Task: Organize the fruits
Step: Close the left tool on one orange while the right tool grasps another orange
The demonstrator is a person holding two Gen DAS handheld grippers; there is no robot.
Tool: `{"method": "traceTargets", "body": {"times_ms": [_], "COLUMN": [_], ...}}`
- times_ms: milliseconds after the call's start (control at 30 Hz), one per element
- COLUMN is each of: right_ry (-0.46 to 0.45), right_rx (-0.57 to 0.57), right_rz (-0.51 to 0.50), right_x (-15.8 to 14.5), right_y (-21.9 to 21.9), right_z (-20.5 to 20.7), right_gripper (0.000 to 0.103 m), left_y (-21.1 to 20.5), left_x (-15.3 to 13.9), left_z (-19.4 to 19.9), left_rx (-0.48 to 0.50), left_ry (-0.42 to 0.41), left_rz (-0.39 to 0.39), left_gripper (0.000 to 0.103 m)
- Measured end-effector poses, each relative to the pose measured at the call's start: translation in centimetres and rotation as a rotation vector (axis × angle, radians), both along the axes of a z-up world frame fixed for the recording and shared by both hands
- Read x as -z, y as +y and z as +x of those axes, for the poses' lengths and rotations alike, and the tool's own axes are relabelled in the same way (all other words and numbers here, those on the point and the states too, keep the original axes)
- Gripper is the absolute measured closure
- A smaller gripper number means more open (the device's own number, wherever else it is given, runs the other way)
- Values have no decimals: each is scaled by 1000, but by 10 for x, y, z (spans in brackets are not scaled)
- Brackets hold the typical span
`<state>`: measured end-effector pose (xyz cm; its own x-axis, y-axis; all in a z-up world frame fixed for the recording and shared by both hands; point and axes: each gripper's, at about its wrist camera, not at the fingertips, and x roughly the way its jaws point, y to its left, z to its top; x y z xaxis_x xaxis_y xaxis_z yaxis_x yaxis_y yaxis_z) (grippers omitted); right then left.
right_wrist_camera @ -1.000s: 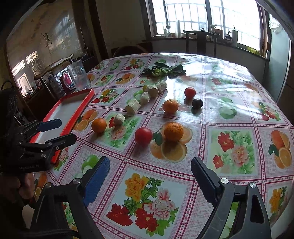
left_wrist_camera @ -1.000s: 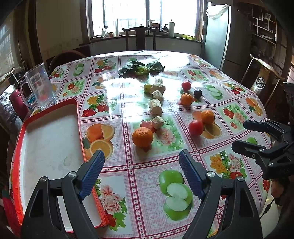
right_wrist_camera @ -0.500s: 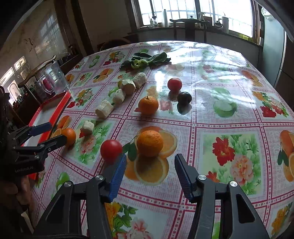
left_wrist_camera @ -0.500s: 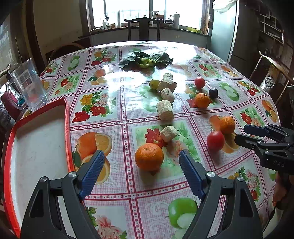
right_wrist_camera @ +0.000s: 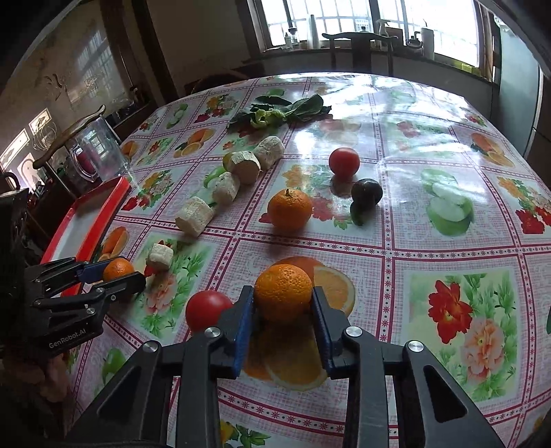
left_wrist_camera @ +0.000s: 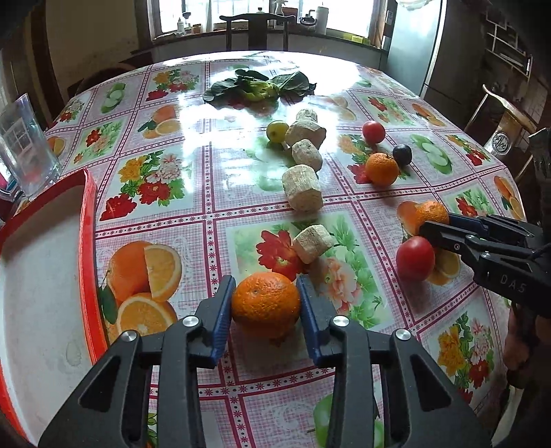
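Gripping oranges: left tool (left_wrist_camera: 265, 303) clamps near orange (left_wrist_camera: 265, 305); right tool (right_wrist_camera: 283, 305) another orange (right_wrist_camera: 283, 293); plum (right_wrist_camera: 366, 192) unobstructed only in right view.

Home dining room: oilcloth-covered table (left_wrist_camera: 241, 193), wooden chair (left_wrist_camera: 256, 31), fridge (left_wrist_camera: 409, 44).

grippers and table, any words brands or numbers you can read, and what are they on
"GenRobot.AI" on the black body of the left gripper, seen from the right wrist.
"DAS", cut off at the picture's edge, on the black body of the right gripper, seen from the left wrist.
A round emblem on the chair back at far right is too small to read.
The tablecloth bears only pictures, no text.
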<state>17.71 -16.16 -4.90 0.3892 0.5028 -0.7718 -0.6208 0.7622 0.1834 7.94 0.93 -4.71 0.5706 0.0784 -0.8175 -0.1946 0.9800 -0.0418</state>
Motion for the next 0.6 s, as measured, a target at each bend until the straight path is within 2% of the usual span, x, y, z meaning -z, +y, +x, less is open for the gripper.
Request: {"method": "traceTargets", "body": {"times_ms": [300,600], "right_ry": [-4,-29], "right_rx": [-7,-94], "right_rz": [63,89], "right_x": [-23,-45], "right_y": [-10,10], "right_z": [-30,-75], "right_gripper": [70,70], "left_y": [3,13], "left_x": [-15,-38], "left_z": [-28,-73], "left_rx": [-7,-30], "left_ry": [-44,-122], "left_rz": [-72,-112], "left_gripper": [69,69]}}
